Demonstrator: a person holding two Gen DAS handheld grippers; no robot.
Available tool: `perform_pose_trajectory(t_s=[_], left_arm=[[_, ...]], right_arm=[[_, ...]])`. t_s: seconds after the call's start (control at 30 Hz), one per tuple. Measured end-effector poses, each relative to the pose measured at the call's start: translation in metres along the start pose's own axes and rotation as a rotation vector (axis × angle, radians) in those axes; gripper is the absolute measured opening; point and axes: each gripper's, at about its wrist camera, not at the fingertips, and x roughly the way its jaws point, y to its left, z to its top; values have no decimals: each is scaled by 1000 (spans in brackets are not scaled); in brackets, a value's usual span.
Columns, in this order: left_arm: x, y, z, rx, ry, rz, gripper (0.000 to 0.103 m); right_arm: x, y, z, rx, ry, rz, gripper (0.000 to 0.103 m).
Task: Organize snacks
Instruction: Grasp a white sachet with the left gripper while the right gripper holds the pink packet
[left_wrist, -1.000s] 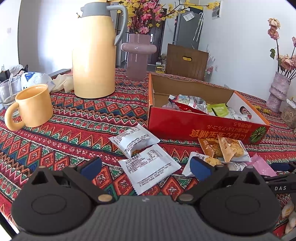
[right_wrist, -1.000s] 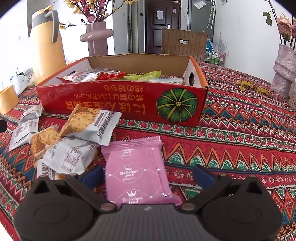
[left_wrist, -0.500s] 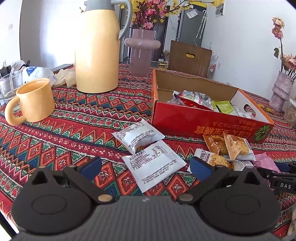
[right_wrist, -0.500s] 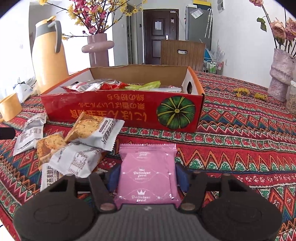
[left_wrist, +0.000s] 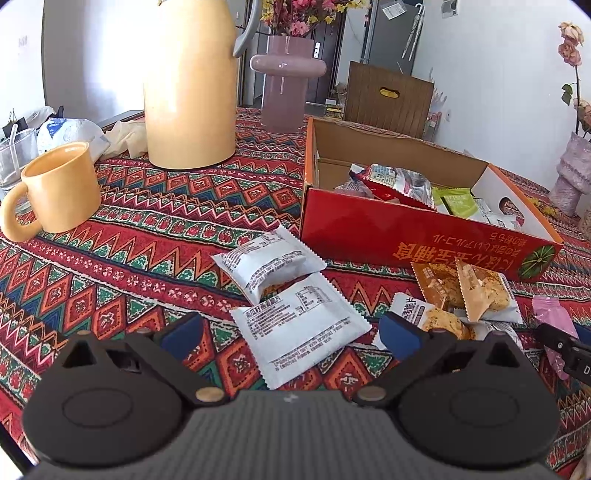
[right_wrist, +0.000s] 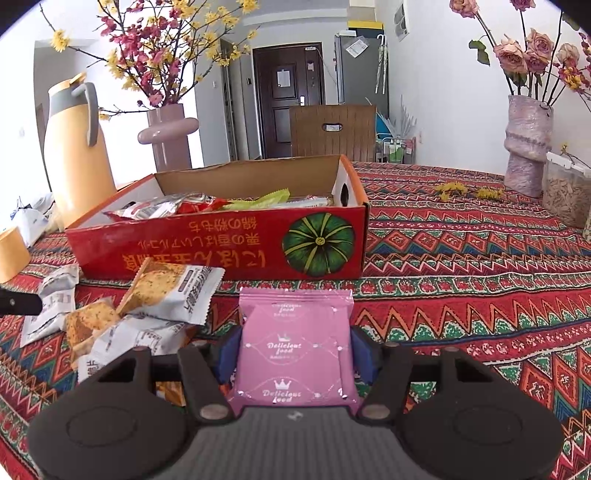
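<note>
My right gripper (right_wrist: 293, 354) is shut on a pink snack packet (right_wrist: 293, 347), its blue pads pressing both sides and the packet lifted clear of the cloth. Behind it stands a red cardboard box (right_wrist: 221, 243) holding several snack packets. A heap of white and orange biscuit packets (right_wrist: 147, 314) lies to the left of the pink one. In the left wrist view my left gripper (left_wrist: 291, 332) is open over a white snack packet (left_wrist: 299, 328), which lies flat between the blue pads untouched. A second white packet (left_wrist: 269, 262) lies just beyond it, near the red box (left_wrist: 406, 236).
A tall yellow thermos (left_wrist: 188, 85), an orange mug (left_wrist: 59, 188) and a mauve vase (left_wrist: 286, 85) stand on the patterned tablecloth (left_wrist: 147, 236) to the left. Another vase (right_wrist: 528, 144) and a clear jar (right_wrist: 567, 192) stand at the far right.
My right gripper closed on the pink packet and raised it off the cloth, tilting upward. The left gripper stayed open and shifted only slightly over the white packet.
</note>
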Motion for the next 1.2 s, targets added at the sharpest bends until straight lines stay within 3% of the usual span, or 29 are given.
perform_pose_trajectory(t_s=[0.17, 0.5, 0.8, 1.2], left_arm=[[21, -7, 10, -9, 70, 65, 103], [50, -12, 23, -94, 168, 108, 103], [55, -23, 19, -25, 161, 145, 103], [42, -21, 8, 24, 114, 119, 95]], right_arm=[[-4, 0, -2, 7, -36, -14, 61], [-6, -2, -3, 25, -52, -7, 61], [-7, -2, -4, 33, -55, -6, 61], [-7, -3, -3, 39, -56, -6, 61]])
